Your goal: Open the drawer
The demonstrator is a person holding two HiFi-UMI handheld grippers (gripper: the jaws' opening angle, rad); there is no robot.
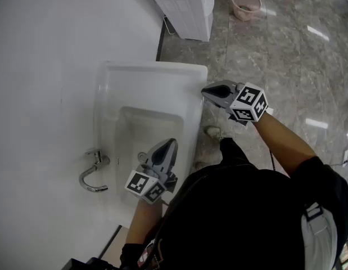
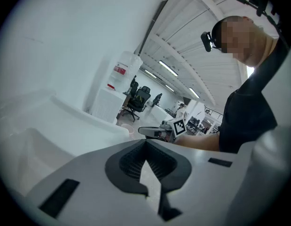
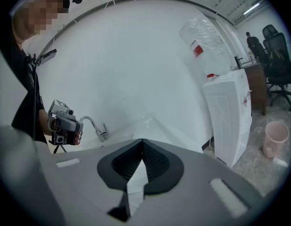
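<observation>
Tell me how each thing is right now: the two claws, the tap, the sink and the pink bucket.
Left claw: shut, empty.
Right claw: shut, empty.
Tap: no water running.
Sink: no water in it.
Pink bucket: upright on the floor.

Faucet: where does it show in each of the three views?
Head view: faucet at lower left, on the wall-side rim of the sink.
Left gripper view: not in it.
Right gripper view: faucet left of centre, against the white wall.
Shared landmark: the white water dispenser, visible in all three.
</observation>
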